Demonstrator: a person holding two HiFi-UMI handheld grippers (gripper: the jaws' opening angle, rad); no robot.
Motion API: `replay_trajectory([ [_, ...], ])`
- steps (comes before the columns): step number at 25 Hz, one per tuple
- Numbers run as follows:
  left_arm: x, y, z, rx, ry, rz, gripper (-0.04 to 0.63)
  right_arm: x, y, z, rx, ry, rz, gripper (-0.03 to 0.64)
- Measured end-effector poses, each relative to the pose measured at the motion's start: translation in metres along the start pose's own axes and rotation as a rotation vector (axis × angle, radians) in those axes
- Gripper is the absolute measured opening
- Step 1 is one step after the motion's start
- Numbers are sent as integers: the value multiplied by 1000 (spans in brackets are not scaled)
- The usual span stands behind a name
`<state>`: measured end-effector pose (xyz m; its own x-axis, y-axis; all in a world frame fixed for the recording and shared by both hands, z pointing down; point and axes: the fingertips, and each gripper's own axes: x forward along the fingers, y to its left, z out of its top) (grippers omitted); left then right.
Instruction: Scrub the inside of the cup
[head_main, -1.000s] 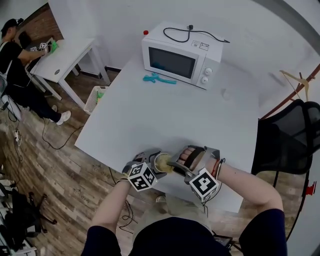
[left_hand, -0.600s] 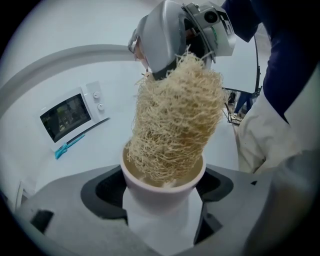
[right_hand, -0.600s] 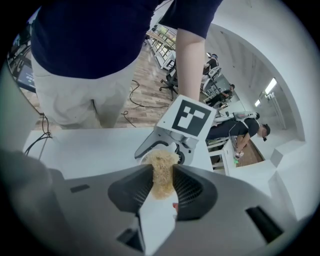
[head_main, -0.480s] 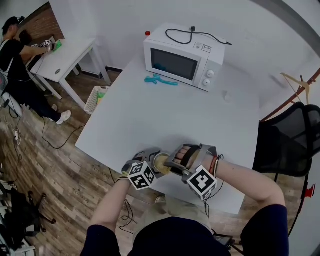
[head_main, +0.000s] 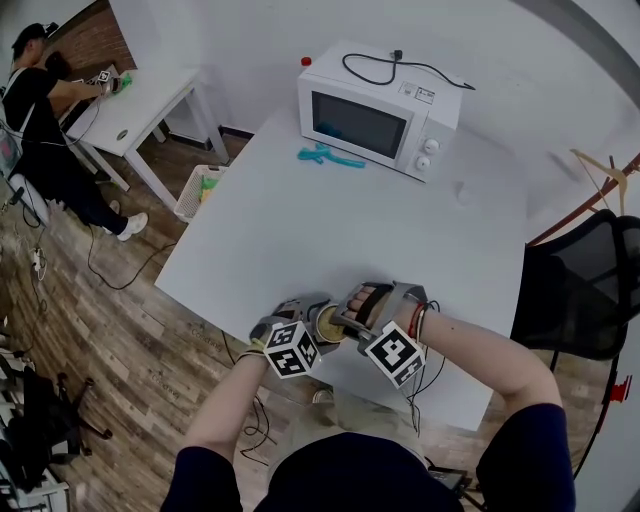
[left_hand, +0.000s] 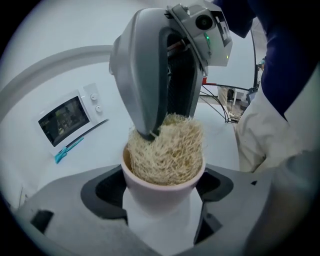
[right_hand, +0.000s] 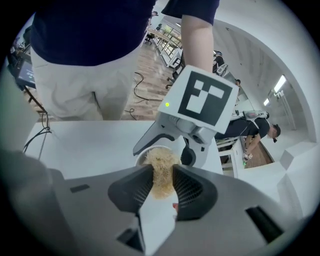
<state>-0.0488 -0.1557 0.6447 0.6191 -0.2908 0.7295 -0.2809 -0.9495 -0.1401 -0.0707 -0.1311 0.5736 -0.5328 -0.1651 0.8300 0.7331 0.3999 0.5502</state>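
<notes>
A pale pink cup (left_hand: 161, 192) sits between the jaws of my left gripper (left_hand: 162, 187), which is shut on it near the table's front edge. A tan loofah scrubber (left_hand: 167, 150) fills the cup's mouth and bulges above the rim. My right gripper (right_hand: 161, 184) is shut on that loofah scrubber (right_hand: 161, 174) and pushes it down into the cup (right_hand: 150, 154). In the head view the cup (head_main: 325, 325) shows between the left gripper (head_main: 305, 330) and the right gripper (head_main: 345, 320), both close to my body.
A white microwave (head_main: 378, 112) stands at the far side of the white table (head_main: 350, 230), with a teal tool (head_main: 328, 155) lying in front of it. A black chair (head_main: 580, 290) is at the right. A person sits at another table (head_main: 140, 105) far left.
Both grippers with the cup and loofah have stayed close together at the table's front edge; the right gripper has tipped a little over the cup. The head camera has shifted slightly.
</notes>
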Motion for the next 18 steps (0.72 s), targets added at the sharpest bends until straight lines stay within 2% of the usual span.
replay_trajectory([
  [8,5,-5,6,18,0,-5,436,22,14,-6,43,3,51,130],
  [13,6,-6,8,14,0,0,436,24,16,-8,107,1,55,130],
  [15,6,-6,8,12,3,2,436,24,16,-8,155,6,58,129],
  [18,5,-5,7,7,6,3,436,24,15,-9,310,7,75,130],
])
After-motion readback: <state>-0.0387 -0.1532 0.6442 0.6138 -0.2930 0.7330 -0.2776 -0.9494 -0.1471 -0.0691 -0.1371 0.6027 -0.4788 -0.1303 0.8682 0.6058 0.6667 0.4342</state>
